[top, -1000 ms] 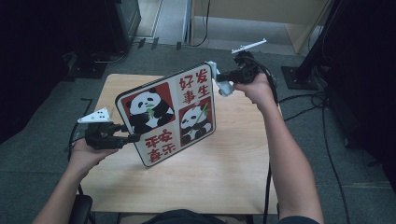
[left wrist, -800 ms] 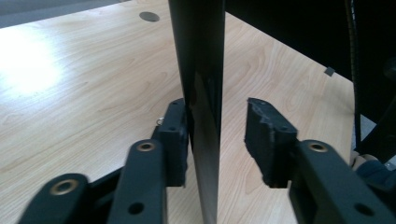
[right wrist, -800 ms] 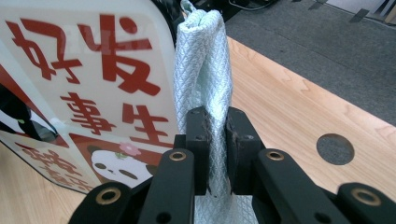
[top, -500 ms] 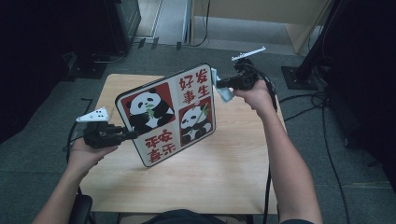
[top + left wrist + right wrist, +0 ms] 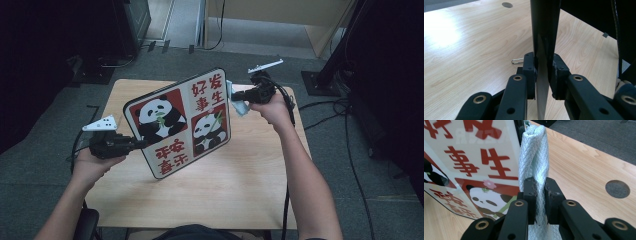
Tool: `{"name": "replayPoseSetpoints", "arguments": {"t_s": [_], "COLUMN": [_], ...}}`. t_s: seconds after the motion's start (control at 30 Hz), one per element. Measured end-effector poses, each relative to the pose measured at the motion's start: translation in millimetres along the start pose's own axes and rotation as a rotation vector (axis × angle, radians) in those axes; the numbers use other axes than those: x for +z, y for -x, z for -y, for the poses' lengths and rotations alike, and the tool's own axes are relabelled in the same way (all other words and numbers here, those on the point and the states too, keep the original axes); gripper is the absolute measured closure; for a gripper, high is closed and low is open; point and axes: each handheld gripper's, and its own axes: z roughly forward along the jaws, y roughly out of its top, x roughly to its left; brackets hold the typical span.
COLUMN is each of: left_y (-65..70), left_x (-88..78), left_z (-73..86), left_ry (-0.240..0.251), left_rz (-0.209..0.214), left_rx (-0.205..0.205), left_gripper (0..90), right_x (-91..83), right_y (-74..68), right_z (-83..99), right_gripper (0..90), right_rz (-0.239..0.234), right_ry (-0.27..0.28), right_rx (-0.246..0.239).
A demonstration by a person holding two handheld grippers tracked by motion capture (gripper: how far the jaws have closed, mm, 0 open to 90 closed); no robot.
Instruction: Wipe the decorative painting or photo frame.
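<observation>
A square board (image 5: 180,122) printed with pandas and red characters is held tilted above the wooden table (image 5: 220,195). My left gripper (image 5: 140,144) grips its lower left edge; its jaws have just been closing, and in the left gripper view the pads (image 5: 530,72) press on both faces of the board's dark edge (image 5: 544,37). My right gripper (image 5: 235,96) is shut on a folded pale blue cloth (image 5: 239,106), which sits against the board's upper right edge. In the right gripper view, the cloth (image 5: 534,150) stands between my right gripper's (image 5: 539,187) jaws, beside the board's face (image 5: 474,157).
A paper clip (image 5: 517,60) lies on the tabletop under the board. A round cable hole (image 5: 617,188) is set in the table near its far edge. Dark furniture, stands and cables (image 5: 345,107) on grey carpet surround the table.
My right hand with the cloth has sunk a little along the board's upper right edge. The board and my left hand have kept still.
</observation>
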Motion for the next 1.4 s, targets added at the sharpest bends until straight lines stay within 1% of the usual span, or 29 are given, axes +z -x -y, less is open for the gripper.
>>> {"name": "replayPoseSetpoints", "arguments": {"t_s": [0.2, 0.23, 0.4, 0.5, 0.63, 0.73, 0.8, 0.83, 0.93, 0.97, 1.13, 1.17, 1.27, 1.37, 1.4], "left_y": [0.6, 0.2, 0.3, 0.5, 1.0, 0.5, 0.9, 1.0, 1.5, 1.6, 1.5, 1.4, 1.4, 1.6, 1.6], "left_x": [0.1, 0.0, 0.0, 0.1, 0.1, 0.1, 0.2, 0.1, 0.5, 0.5, 0.5, 0.5, 0.6, 0.6, 0.6], "left_z": [-0.2, -0.4, -0.4, -0.4, -0.3, -0.5, -0.6, -0.7, -0.9, -0.9, -0.8, -0.8, -0.9, -0.9, -0.9], "left_ry": [-0.001, -0.003, -0.003, -0.001, -0.001, -0.003, -0.005, -0.006, -0.003, -0.002, -0.002, -0.001, -0.002, -0.002, -0.002], "left_rz": [0.000, 0.005, 0.001, -0.001, -0.006, -0.003, -0.008, -0.008, -0.009, -0.010, -0.011, -0.011, -0.011, -0.011, -0.011], "left_rx": [-0.002, -0.005, -0.005, -0.004, -0.001, -0.005, -0.006, -0.007, -0.009, -0.009, -0.006, -0.006, -0.005, -0.004, -0.005], "left_gripper": [77.1, 77.2, 77.3, 77.2, 77.1, 77.1, 77.1, 77.1, 77.1, 77.0, 77.0, 76.9, 77.0, 76.9, 76.9], "right_x": [4.3, 5.2, 9.3, 10.8, 13.2, 14.5, 16.0, 16.7, 20.9, 22.2, 27.7, 28.3, 30.7, 33.9, 35.0], "right_y": [2.1, 2.8, 5.1, 5.6, 6.8, 7.0, 7.1, 6.6, 7.3, 7.5, 10.5, 10.1, 11.2, 12.0, 12.5], "right_z": [10.4, 11.7, 19.7, 24.2, 28.8, 31.5, 34.8, 36.7, 43.9, 46.7, 58.0, 60.3, 66.6, 73.2, 74.8], "right_gripper": [81.3, 81.4, 81.3, 81.3, 81.3, 81.3, 81.3, 81.3, 81.3, 81.3, 81.2, 81.2, 81.2, 81.2, 81.2], "right_rz": [-0.016, -0.017, -0.018, -0.020, -0.023, -0.021, -0.022, -0.019, -0.008, -0.005, -0.009, -0.010, -0.008, -0.009, -0.010], "right_ry": [0.006, 0.008, 0.000, 0.013, 0.017, 0.006, 0.024, 0.021, 0.021, 0.023, 0.013, 0.009, 0.005, 0.007, 0.011], "right_rx": [0.026, 0.023, 0.036, 0.043, 0.042, 0.050, 0.037, 0.047, 0.034, 0.040, 0.054, 0.064, 0.067, 0.079, 0.074]}}
